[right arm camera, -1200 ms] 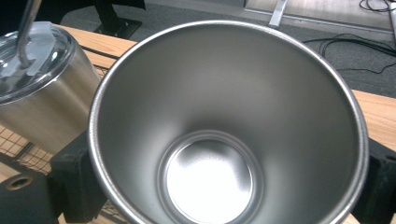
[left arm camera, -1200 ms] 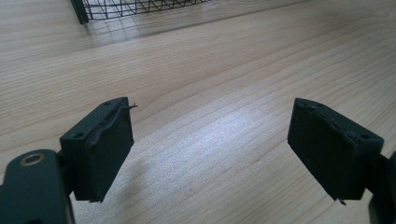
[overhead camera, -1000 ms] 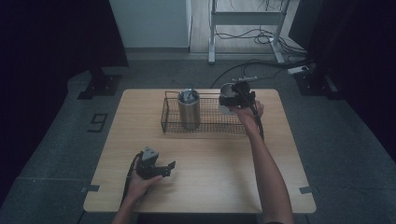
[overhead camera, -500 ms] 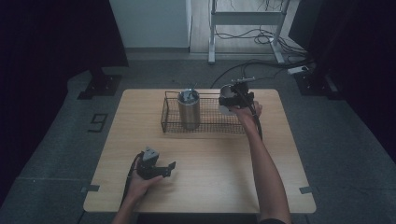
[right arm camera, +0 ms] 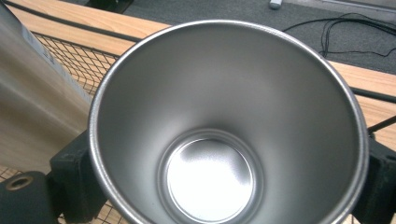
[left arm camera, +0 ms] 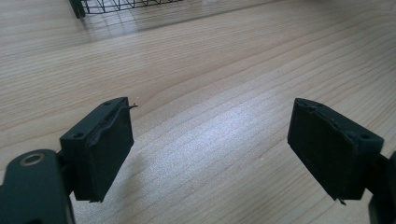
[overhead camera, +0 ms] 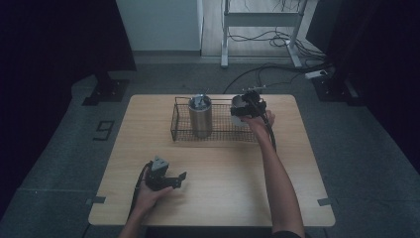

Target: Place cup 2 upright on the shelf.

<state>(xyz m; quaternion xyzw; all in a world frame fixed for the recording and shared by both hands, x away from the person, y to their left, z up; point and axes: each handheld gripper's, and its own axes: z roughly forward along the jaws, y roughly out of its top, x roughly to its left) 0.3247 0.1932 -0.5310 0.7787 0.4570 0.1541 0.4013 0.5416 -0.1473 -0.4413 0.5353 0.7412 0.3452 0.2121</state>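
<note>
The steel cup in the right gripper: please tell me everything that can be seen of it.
The steel cup is a plain, handle-less tumbler of brushed metal that narrows to a flat round bottom. It is empty and looks clean inside. The right gripper clamps it from both sides, mouth open toward the gripper's camera. It hangs over the right end of the wire basket, beside a taller steel tumbler standing there.

Tumbler (overhead camera: 200,115) in basket (overhead camera: 181,133); cup (overhead camera: 238,111) at its right end.

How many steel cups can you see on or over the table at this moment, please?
2. One steel cup stands upright inside the wire basket. The other steel cup is clamped in the right tongs at the basket's right end.
</note>
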